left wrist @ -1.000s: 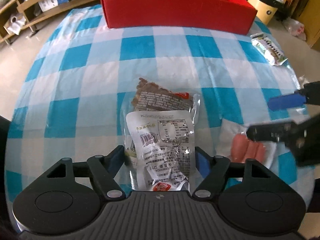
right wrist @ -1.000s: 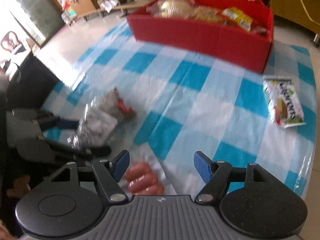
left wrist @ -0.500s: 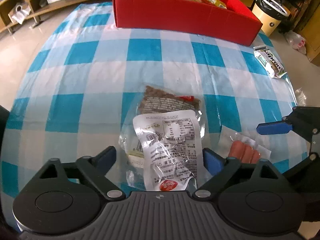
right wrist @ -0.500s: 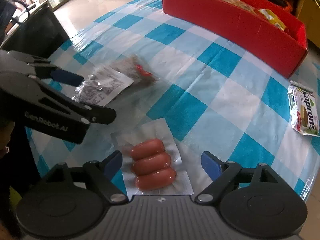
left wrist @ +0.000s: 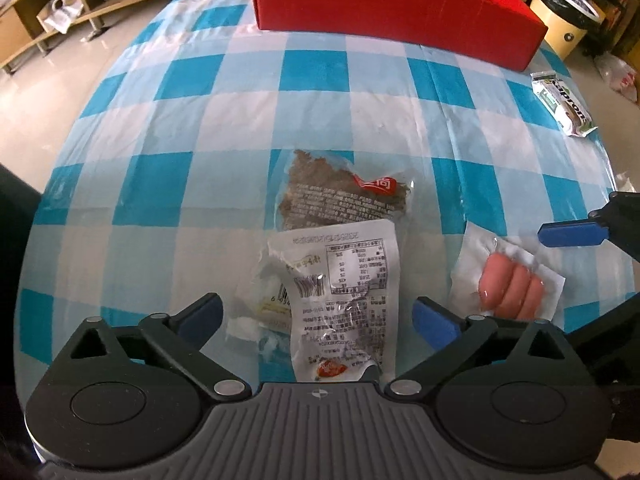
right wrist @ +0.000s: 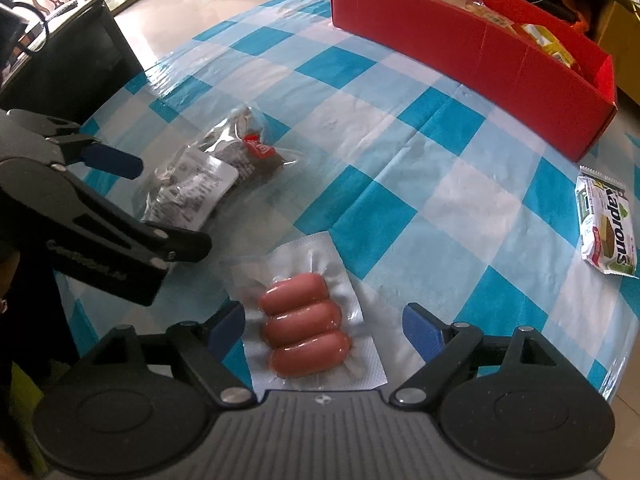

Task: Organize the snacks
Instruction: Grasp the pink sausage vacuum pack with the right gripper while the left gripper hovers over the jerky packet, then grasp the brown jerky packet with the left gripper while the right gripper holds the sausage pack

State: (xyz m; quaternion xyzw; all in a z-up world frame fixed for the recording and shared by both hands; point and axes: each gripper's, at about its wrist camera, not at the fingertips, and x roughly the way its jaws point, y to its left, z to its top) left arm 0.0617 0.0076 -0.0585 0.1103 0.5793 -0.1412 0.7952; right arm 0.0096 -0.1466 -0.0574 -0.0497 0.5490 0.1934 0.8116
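Left wrist view: our left gripper (left wrist: 316, 320) is opening wide around the white pouch (left wrist: 344, 296), holding nothing; our right gripper (right wrist: 324, 322) gapes over the sausages (right wrist: 304, 320), ready for the red box (right wrist: 480, 52) beyond.

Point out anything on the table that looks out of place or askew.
Nothing is spilled or damaged. Two clear snack packets lie overlapping at an angle, the sausage pack sits skewed, and a wafer pack lies alone near the table's edge, all outside the red box.
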